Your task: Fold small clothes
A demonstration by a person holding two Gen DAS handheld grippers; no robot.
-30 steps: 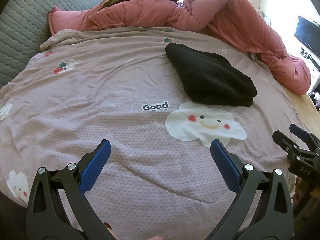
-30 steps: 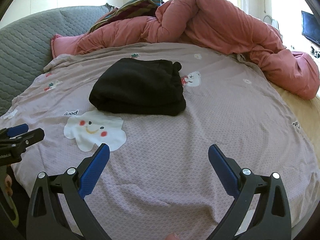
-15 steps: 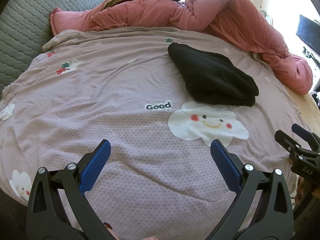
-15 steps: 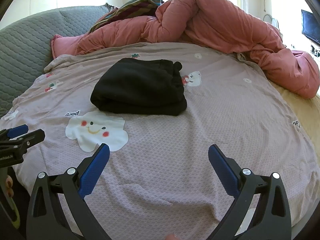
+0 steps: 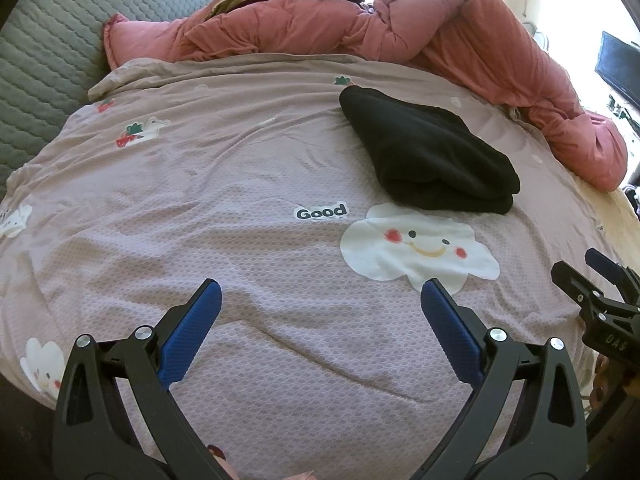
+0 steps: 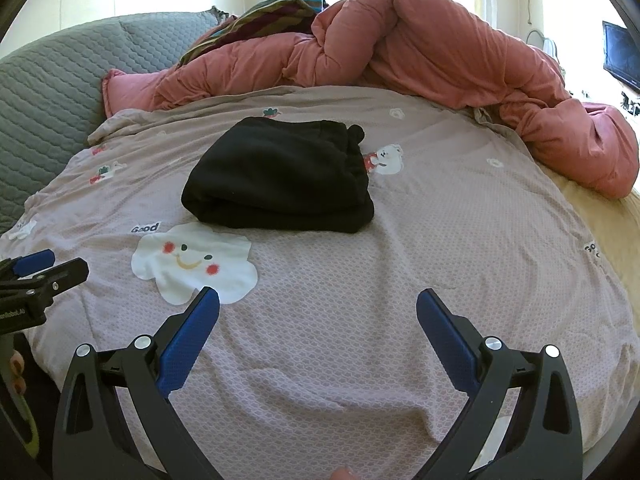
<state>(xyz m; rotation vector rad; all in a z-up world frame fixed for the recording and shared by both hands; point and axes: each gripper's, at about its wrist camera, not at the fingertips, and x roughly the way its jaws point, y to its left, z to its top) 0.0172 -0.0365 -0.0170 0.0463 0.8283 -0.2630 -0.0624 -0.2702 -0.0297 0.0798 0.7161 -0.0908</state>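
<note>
A black garment (image 5: pixel 428 156) (image 6: pixel 280 176) lies folded into a thick bundle on the mauve bedsheet (image 5: pixel 240 184) (image 6: pixel 460 248), just beyond a white smiling-cloud print. My left gripper (image 5: pixel 320 296) hovers open over the sheet's near part, well short of the bundle and to its left, with nothing between its blue pads. My right gripper (image 6: pixel 318 300) is also open and holds nothing, near the bed's front edge, in front of the bundle. Each gripper shows at the edge of the other's view: the right gripper (image 5: pixel 600 280) and the left gripper (image 6: pixel 44 266).
A rumpled pink duvet (image 5: pixel 400 28) (image 6: pixel 440 60) lies along the far and right sides of the bed. A grey quilted headboard (image 5: pixel 44 52) (image 6: pixel 52 92) stands at the left. A striped cloth (image 6: pixel 272 12) sits atop the duvet. A dark screen (image 6: pixel 622 60) is at far right.
Both grippers have drifted slightly nearer the bed, so the black bundle sits a little lower in both views. Both stay open; the garment has not moved.
</note>
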